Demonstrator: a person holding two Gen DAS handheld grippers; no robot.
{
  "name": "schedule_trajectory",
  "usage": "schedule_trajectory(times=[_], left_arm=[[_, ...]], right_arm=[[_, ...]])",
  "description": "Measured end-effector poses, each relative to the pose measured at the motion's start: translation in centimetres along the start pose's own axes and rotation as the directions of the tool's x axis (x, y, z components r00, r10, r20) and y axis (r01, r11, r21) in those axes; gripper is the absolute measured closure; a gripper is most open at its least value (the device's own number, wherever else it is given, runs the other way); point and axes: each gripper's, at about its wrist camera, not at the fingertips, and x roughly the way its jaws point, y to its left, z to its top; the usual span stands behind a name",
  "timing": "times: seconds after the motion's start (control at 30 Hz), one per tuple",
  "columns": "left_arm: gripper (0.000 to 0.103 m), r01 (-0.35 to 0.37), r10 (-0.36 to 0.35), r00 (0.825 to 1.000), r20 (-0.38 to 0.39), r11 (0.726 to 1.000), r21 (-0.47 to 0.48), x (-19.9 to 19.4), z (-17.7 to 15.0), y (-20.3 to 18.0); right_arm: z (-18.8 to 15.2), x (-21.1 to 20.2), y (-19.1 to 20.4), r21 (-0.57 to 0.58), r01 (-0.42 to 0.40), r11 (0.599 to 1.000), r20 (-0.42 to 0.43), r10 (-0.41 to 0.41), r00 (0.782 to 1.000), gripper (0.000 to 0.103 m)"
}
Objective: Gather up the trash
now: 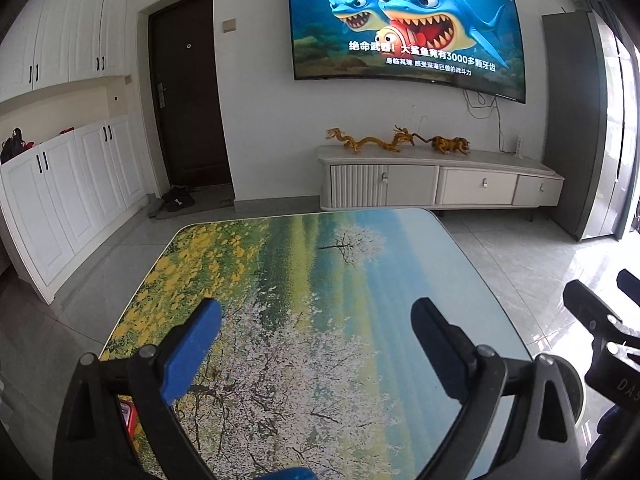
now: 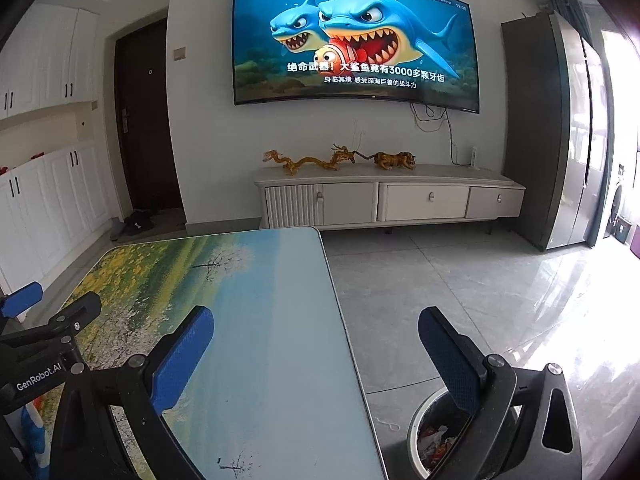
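Note:
My left gripper (image 1: 316, 312) hovers open over the landscape-printed table (image 1: 320, 264), with nothing between its blue pads. My right gripper (image 2: 317, 318) is open too and straddles the table's right edge (image 2: 340, 320), also holding nothing. Below its right finger, a round metal trash bin (image 2: 416, 432) stands on the floor, crumpled wrappers (image 2: 436, 440) showing inside. A small red item (image 1: 127, 410) peeks out beneath the left finger at the table's near left edge; what it is I cannot tell. Each gripper shows in the other's view: right gripper (image 1: 602, 286), left gripper (image 2: 58, 298).
A white TV cabinet (image 2: 392, 200) with golden dragon figures (image 2: 312, 160) stands under a wall TV (image 2: 356, 44). White cupboards (image 1: 60, 200) line the left wall beside a dark door (image 1: 188, 92). A grey fridge (image 2: 536, 132) stands at right. Grey tiled floor (image 2: 460, 280) lies right of the table.

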Motion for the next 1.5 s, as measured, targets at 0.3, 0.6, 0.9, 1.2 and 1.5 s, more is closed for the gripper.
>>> schedule_trajectory(times=[0.3,0.6,0.9,1.2,1.5], left_arm=[[0.002,0.009,-0.009,1.000,0.000,1.000,0.002,0.8,0.3,-0.4],[0.000,0.006,-0.006,1.000,-0.029,1.000,0.020,1.8,0.3,-1.3],[0.000,0.025,-0.024,0.998,-0.051,0.999,0.020,2.6,0.0,-1.4],[0.000,0.047,-0.045,0.998,-0.047,0.998,0.036,2.5,0.0,-2.2],[0.000,0.061,-0.058,0.997,-0.054,0.997,0.052,2.6,-0.3,-2.7]], right_arm=[[-0.3,1.2,-0.3,0.007,0.017,1.000,-0.006,-0.017,1.000,0.000],[-0.6,2.4,-0.7,0.012,0.022,1.000,-0.032,-0.022,0.999,0.000],[-1.0,3.3,-1.5,0.038,0.033,0.999,-0.062,-0.030,0.998,0.000],[-1.3,3.4,-2.5,0.063,0.050,0.997,-0.066,-0.046,0.997,0.000],[-1.7,3.5,-2.9,0.066,0.063,0.996,-0.077,-0.058,0.995,0.000]])
